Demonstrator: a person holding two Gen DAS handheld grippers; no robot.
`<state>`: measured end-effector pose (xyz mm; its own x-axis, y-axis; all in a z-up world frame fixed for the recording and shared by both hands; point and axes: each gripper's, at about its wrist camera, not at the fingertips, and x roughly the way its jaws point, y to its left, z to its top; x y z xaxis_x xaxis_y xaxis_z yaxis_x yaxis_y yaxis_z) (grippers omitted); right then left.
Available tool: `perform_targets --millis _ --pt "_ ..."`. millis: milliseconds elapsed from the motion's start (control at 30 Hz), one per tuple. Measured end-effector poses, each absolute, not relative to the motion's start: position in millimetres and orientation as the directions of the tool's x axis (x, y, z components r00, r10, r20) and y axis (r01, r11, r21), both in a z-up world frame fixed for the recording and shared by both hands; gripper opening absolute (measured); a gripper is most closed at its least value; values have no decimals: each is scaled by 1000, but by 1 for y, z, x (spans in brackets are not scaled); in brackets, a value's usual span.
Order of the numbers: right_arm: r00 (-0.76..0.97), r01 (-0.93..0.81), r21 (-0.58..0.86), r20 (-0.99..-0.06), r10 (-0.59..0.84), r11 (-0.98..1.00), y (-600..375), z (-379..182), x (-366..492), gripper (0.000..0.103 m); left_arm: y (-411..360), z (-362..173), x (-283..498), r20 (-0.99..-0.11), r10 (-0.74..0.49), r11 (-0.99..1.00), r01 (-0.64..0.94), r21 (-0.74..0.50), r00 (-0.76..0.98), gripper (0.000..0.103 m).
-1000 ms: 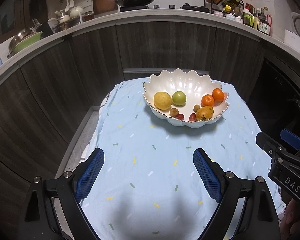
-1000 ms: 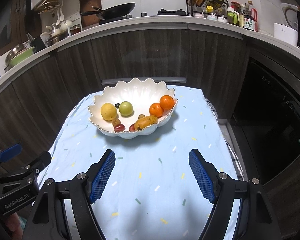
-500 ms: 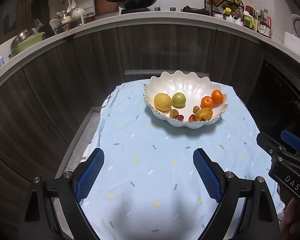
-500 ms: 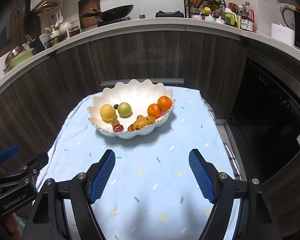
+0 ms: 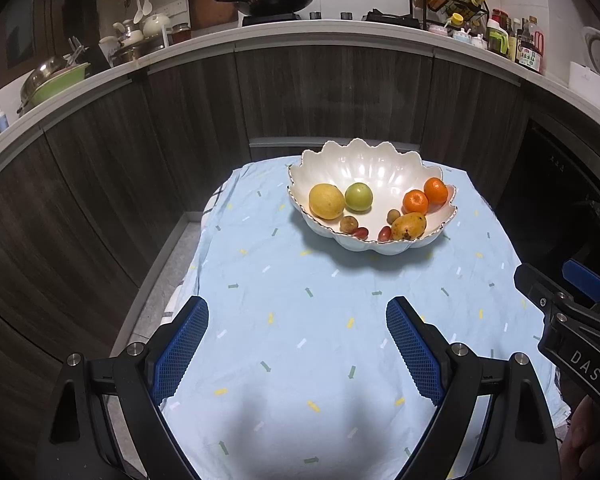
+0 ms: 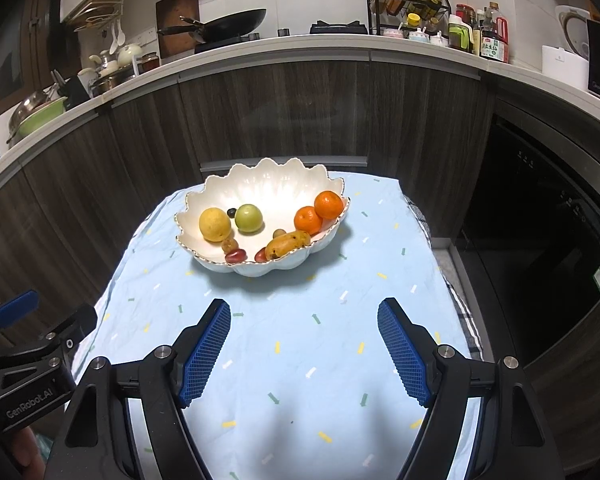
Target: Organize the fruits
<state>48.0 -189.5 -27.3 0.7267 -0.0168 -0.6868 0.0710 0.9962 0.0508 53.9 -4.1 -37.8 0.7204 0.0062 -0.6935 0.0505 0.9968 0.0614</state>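
Note:
A white scalloped bowl stands at the far end of a table under a light blue cloth. In it lie a yellow lemon, a green apple, two oranges, a mango and several small red and brown fruits. My left gripper is open and empty over the cloth's near half. My right gripper is open and empty there too.
Dark wood cabinets curve around the table on the left and behind. A dark oven front stands to the right. The counter above holds a wok, bottles and dishes. The right gripper's body shows at the left view's right edge.
Both grippers have drawn back and risen a little from the bowl, which looks slightly smaller and farther. Both stay open and empty.

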Motion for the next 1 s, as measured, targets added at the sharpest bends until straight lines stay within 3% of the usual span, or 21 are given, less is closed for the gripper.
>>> perform_targets --millis 1000 --pt "727 73 53 -687 -17 996 -190 -28 48 77 -4 -38 52 -691 7 997 52 65 723 91"
